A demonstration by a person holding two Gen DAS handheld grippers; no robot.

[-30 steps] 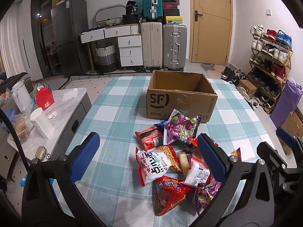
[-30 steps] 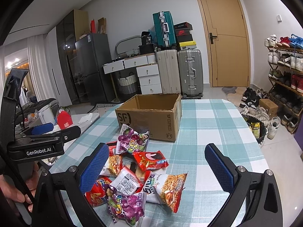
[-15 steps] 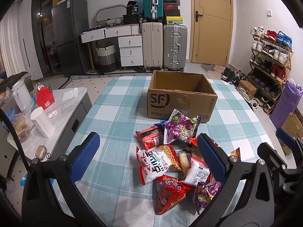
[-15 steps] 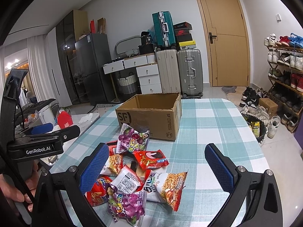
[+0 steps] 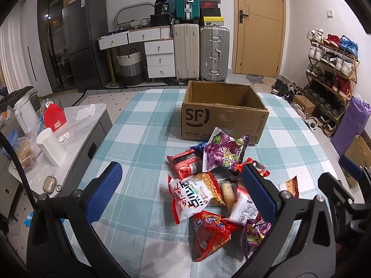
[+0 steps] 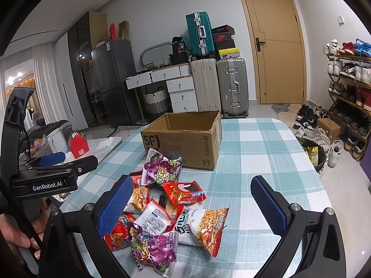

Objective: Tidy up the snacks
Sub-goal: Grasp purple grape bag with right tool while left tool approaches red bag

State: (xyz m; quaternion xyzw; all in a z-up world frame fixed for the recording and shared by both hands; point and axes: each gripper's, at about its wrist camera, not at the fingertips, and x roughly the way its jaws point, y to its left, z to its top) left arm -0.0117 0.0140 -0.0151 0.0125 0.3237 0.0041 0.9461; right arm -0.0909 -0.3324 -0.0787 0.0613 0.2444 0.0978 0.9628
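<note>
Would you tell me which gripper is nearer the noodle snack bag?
Right. The right gripper hovers directly over the noodle snack bag; the left gripper hangs beyond the pile's opposite side.

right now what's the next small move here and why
Probably lower the right gripper onto the noodle snack bag at the pile's near edge. Both grippers are open and hold nothing, the cardboard box looks empty, and that bag lies clear on the table beside the pile.

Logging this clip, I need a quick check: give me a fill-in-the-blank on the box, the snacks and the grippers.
1. The cardboard box holds ____ snacks.
2. The snack pile lies on the checked ____.
3. The left gripper and the right gripper both have their jaws ____.
4. The pack leaning against the box is ____ in colour.

Missing words: no; tablecloth; open; purple
</note>
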